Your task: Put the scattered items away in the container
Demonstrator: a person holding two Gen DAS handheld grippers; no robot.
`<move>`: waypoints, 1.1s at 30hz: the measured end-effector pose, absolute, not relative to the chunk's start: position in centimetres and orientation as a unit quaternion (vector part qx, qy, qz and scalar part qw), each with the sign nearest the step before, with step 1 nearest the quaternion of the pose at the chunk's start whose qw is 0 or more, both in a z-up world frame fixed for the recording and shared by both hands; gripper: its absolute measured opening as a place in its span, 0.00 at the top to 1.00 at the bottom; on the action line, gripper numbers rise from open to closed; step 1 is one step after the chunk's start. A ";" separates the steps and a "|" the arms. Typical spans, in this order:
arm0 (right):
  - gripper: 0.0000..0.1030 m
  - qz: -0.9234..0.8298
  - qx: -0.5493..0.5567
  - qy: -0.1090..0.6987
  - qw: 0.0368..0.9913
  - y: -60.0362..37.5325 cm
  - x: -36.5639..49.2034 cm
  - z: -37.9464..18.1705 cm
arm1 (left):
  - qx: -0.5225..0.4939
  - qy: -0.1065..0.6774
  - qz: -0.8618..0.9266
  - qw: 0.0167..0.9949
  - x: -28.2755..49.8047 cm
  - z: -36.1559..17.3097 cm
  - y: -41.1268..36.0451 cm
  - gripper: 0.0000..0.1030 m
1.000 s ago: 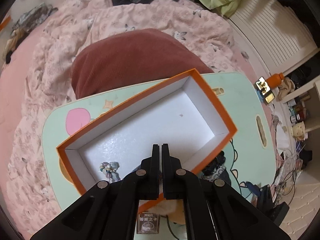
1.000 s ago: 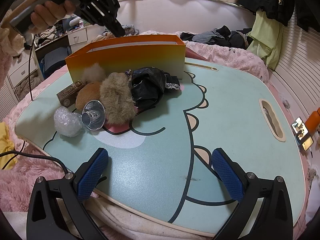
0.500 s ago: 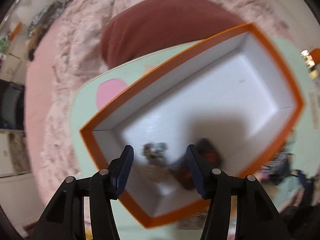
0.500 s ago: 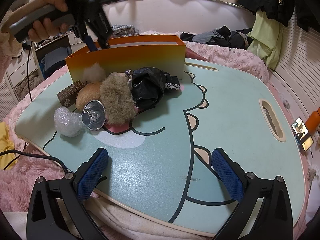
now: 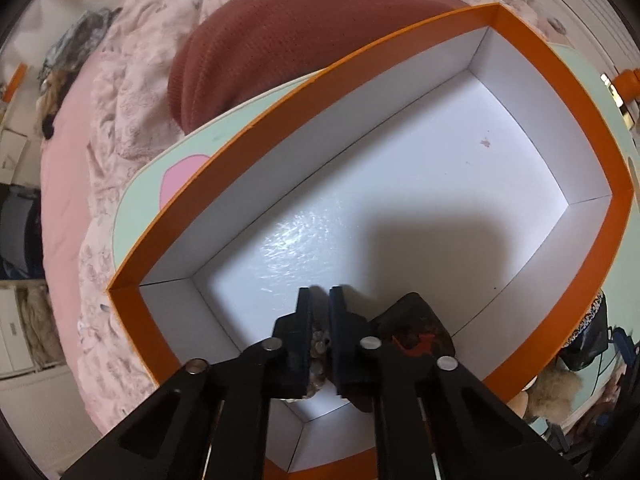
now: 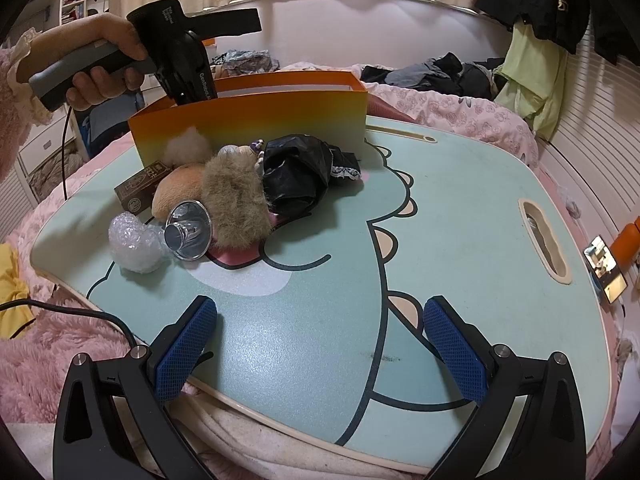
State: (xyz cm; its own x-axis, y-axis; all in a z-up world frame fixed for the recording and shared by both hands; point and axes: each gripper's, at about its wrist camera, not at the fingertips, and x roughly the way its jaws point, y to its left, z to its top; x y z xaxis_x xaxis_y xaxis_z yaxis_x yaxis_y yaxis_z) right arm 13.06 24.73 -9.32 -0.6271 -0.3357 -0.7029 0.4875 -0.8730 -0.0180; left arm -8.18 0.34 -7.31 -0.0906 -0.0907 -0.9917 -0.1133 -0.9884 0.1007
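The left gripper [image 5: 319, 332] reaches down inside the orange box [image 5: 568, 92], fingers pinched on a small figurine [image 5: 317, 350]; the box's long axis runs away to its upper right. The right gripper [image 6: 320, 344] hangs spread wide over the counter [image 6: 460, 208], the scattered pile [image 6: 236, 200] ahead to its left.

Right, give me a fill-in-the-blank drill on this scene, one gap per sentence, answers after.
1. The left gripper is lowered inside the ___ box.
2. The right gripper hovers over the board with its jaws ___.
3. The clear funnel lies between the furry brown toy and the ___ wrap ball.
4. The crumpled plastic bag beside the furry toy is ___ in colour.

Answers: orange; open; bubble; black
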 end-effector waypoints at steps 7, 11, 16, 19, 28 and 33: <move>0.00 -0.896 0.365 0.104 0.230 24.7 13.1 -9.4 | -0.654 0.033 0.755 0.035 -8.1 -6.0 -0.3 1.00; 0.00 -0.896 0.365 0.104 0.230 24.6 13.1 -9.4 | -0.630 0.004 0.774 0.059 -7.5 -2.9 0.0 1.00; 0.00 -0.896 0.365 0.104 0.230 24.7 13.1 -9.4 | -0.618 -0.007 0.782 0.074 -7.0 -0.1 0.0 0.99; 0.00 -0.896 0.365 0.104 0.230 24.7 13.1 -9.4 | -0.659 0.015 0.749 0.063 -7.2 -1.2 0.0 0.82; 0.00 -0.896 0.365 0.105 0.229 24.6 13.1 -9.4 | -0.708 0.029 0.704 0.046 -7.7 -5.1 -0.4 0.61; 0.00 -0.896 0.365 0.103 0.230 24.6 13.1 -9.4 | -0.714 -0.015 0.699 0.038 -8.5 -5.2 -2.1 0.58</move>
State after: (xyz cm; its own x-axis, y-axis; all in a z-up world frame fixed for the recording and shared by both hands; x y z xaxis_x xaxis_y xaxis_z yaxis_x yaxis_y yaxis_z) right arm 13.12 24.63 -9.41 -0.6285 -0.3362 -0.7013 0.4868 -0.8733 -0.0176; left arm -8.51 -2.12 -5.19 0.0216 0.0749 -0.9970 -0.0318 -0.9966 -0.0755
